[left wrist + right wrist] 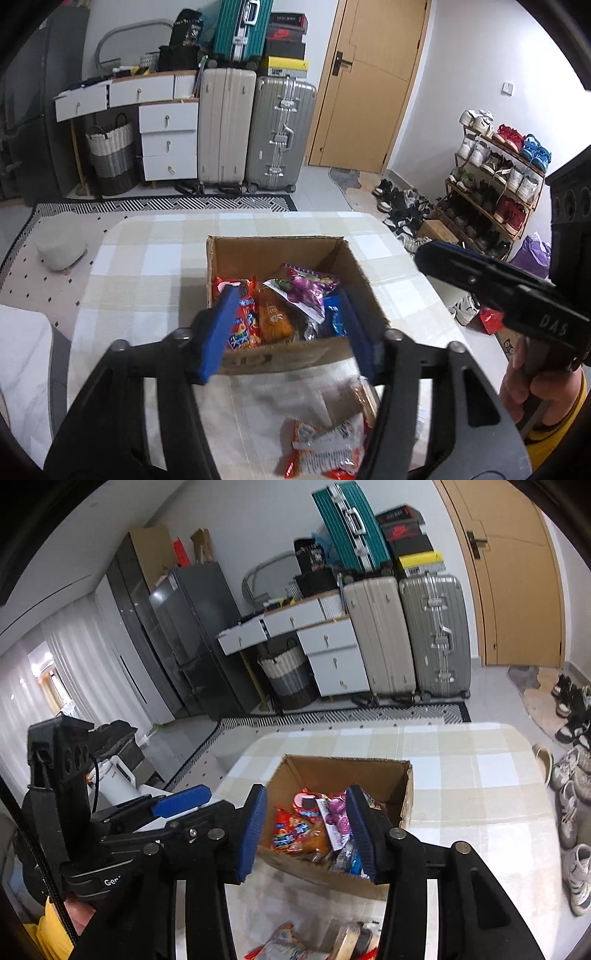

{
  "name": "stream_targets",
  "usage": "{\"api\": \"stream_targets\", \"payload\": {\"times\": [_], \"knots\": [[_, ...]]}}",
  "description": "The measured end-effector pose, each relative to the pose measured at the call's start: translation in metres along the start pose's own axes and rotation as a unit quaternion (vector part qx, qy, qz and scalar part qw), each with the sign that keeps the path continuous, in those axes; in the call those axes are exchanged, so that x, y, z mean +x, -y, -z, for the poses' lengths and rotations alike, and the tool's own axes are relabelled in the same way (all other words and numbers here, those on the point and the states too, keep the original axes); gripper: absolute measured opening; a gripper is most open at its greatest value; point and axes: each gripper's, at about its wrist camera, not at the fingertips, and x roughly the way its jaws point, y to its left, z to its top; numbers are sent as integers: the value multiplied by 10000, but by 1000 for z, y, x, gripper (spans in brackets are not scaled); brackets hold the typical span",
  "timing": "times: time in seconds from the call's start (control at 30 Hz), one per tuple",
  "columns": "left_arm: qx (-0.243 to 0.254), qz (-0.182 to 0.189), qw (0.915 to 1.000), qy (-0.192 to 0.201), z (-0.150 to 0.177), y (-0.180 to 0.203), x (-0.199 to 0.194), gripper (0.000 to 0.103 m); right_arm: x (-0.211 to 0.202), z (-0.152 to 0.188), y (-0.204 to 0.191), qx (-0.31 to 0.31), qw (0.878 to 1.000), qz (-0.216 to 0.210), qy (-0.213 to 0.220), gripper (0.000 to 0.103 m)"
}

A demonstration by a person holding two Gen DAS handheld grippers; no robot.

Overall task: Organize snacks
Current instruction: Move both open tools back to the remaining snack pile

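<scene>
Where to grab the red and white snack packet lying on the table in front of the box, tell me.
Take the red and white snack packet across its crinkled middle, coming down from above with the left hand-held gripper, which is open. It lies flat on the table, outside the cardboard box, so no edge stands up for a side approach.

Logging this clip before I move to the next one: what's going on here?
A person holds a gripper in each hand above a checked table, sorting snacks into an open cardboard box. Several packets already lie inside, among them a purple packet and an orange one. More packets, including a red and white packet, wait on the table nearer the camera. The left gripper and the right gripper are both open and empty.
</scene>
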Motion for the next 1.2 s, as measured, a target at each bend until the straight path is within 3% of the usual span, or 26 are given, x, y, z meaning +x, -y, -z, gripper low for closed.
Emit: {"api": "stream_targets", "payload": {"times": [0.17, 0.23, 0.33, 0.6, 0.7, 0.97, 1.2], "knots": [[-39, 16, 9998, 182, 18, 15, -52, 72, -46, 9, -21, -123, 9996, -56, 240, 52], [-25, 18, 9996, 277, 28, 22, -73, 78, -67, 16, -31, -182, 9992, -33, 364, 68], [90, 1, 9992, 381, 42, 31, -103, 79, -101, 30, -44, -248, 9974, -60, 680, 78], [157, -34, 9966, 812, 87, 47, -178, 88, -179, 74, -73, -517, 9919, -100, 1156, 88], [135, -18, 9956, 924, 105, 50, -203, 102, -205, 95, -80, -604, 9885, -90, 1382, 90], [152, -197, 9916, 1273, 163, 56, -261, 102, -253, 149, -84, -661, 9789, -74, 1931, 101], [78, -255, 9947, 992, 208, 48, -252, 102, -267, 195, -68, -528, 9755, 97, 2133, 102]]}}
